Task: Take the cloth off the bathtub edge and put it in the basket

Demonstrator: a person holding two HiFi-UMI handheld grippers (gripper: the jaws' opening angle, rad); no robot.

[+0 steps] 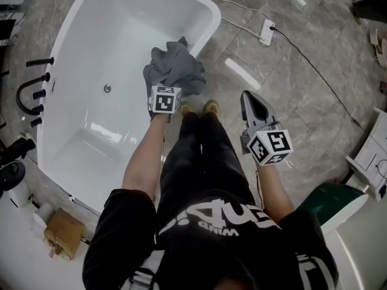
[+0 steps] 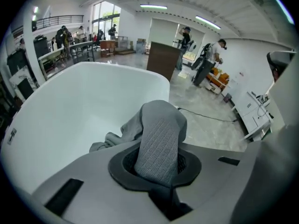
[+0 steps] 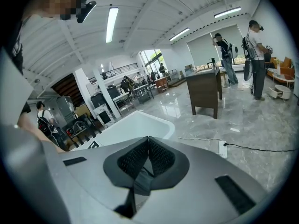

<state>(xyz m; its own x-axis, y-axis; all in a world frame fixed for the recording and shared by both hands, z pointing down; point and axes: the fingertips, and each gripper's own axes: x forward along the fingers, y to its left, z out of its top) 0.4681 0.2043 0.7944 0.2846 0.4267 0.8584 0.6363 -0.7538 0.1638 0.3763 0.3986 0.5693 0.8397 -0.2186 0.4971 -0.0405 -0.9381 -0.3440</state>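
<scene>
progress: early stage. The grab is looking done; lift, carry and drop are all remaining, I'd say.
floor (image 1: 290, 101): grey marble tile, taking up the right half of the head view. A power strip (image 1: 266, 32) with its cable is lying near the tub's far corner.
tub (image 1: 78, 101): white, freestanding, sitting left of the person. The inside is looking dry and bare apart from the drain.
basket: not showing up as anything I can identify in any view, so the drop-off spot is unknown from here.
cloth (image 1: 175, 68): lying bunched on the tub's near-right edge, straight ahead of the person's feet. One part is spilling inward over the rim.
cloth look: mid-grey with a ribbed knit texture, soft and crumpled into thick folds. It's likely going to sag and trail once it's lifted.
left tool (image 2: 159, 157): reaching onto the tub edge, jaws nearly closed and pinching a thick fold of the cloth. The fold is standing up between the pads.
right tool (image 3: 148, 157): hanging over the floor, well apart from the tub, jaws closed together with nothing between them.
risk: the grip is on one fold only, so the rest may be dragging along the rim.
</scene>
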